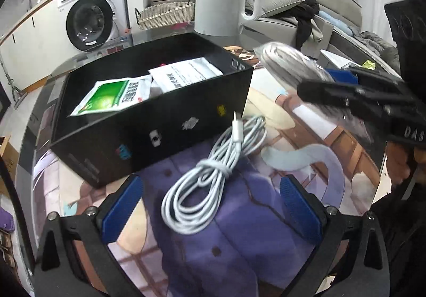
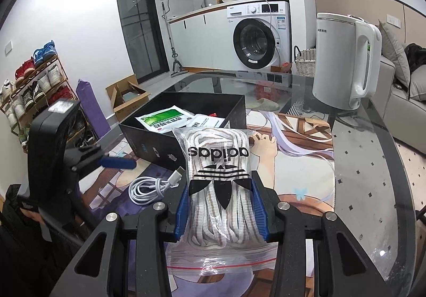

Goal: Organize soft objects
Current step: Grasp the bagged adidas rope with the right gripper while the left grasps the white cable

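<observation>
A coiled white charging cable [image 1: 207, 180] lies on the printed mat beside a black open box [image 1: 149, 121]. My left gripper [image 1: 211, 206] hovers over the coil, open, with a blue pad on either side and not touching it. The box holds a green-and-white packet [image 1: 114, 96] and a white packet [image 1: 186, 73]. My right gripper [image 2: 221, 211] is shut on a clear zip bag of white laces [image 2: 218, 180] with a black logo, held above the mat just in front of the box [image 2: 186, 121]. The cable [image 2: 151, 186] lies to its left.
A white kettle [image 2: 343, 62] stands on the glass table [image 2: 372, 164] at the far right, behind the mat. Beyond the table are a wicker basket [image 1: 165, 13], a washing machine [image 2: 258, 33], a sofa and a shoe rack. A hand holds the left gripper's body [image 2: 53, 142].
</observation>
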